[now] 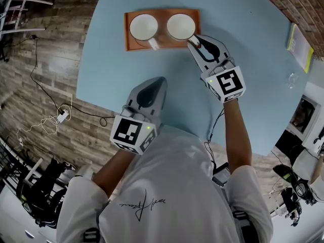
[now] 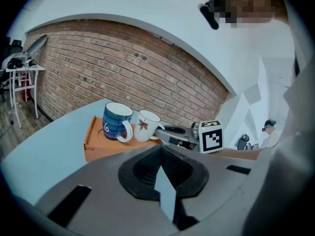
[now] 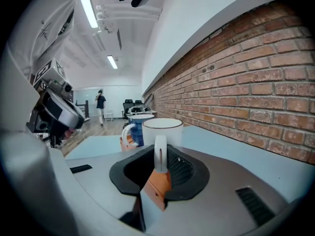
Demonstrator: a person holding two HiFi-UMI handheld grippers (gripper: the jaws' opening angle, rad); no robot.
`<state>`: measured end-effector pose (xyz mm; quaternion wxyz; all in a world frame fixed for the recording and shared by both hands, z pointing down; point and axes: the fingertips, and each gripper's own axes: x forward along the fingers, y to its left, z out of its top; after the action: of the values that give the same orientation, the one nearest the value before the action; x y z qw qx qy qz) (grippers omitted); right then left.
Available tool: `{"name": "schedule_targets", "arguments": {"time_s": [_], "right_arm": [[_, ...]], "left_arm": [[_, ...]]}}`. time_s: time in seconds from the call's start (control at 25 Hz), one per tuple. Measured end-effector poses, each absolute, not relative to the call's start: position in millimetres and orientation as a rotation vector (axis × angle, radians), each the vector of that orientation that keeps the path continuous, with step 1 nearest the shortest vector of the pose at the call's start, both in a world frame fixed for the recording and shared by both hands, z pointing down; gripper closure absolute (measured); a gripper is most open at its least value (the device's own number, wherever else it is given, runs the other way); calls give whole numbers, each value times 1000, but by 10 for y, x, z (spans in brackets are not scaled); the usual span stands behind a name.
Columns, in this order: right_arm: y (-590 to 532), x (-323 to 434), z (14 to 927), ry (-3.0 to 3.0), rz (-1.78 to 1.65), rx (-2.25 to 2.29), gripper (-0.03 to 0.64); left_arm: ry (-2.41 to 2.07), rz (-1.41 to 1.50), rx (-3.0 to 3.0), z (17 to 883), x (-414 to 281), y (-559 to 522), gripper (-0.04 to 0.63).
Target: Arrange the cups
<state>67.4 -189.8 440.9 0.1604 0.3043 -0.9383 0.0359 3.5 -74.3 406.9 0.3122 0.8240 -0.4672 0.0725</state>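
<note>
Two cups stand side by side on an orange tray (image 1: 130, 43) at the far side of the light blue table. In the head view the blue cup (image 1: 143, 27) is on the left and the white cup with a leaf print (image 1: 180, 26) on the right. My right gripper (image 1: 195, 40) reaches to the white cup's handle (image 3: 160, 154), which stands between its jaws. The handle sits close to the right pad, a dark gap shows on its left, and the gripper is open. My left gripper (image 1: 161, 80) hovers near my body, shut and empty, pointing at the tray (image 2: 93, 144).
The round table's edge (image 1: 96, 105) curves near my left gripper, with wooden floor and cables beyond. A brick wall (image 2: 123, 68) runs behind the table. A book-like object (image 1: 298, 47) lies at the table's right rim. Bare tabletop lies between the tray and me.
</note>
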Motion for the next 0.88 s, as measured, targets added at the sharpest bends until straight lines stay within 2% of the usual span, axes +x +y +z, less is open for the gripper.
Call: {"name": "schedule_targets", "arguments": {"time_s": [0.88], "right_arm": [[-1815, 669, 4378, -2616, 140, 1037, 551]], "left_arm": [[-1251, 154, 2176, 4017, -13, -744, 586]]}}
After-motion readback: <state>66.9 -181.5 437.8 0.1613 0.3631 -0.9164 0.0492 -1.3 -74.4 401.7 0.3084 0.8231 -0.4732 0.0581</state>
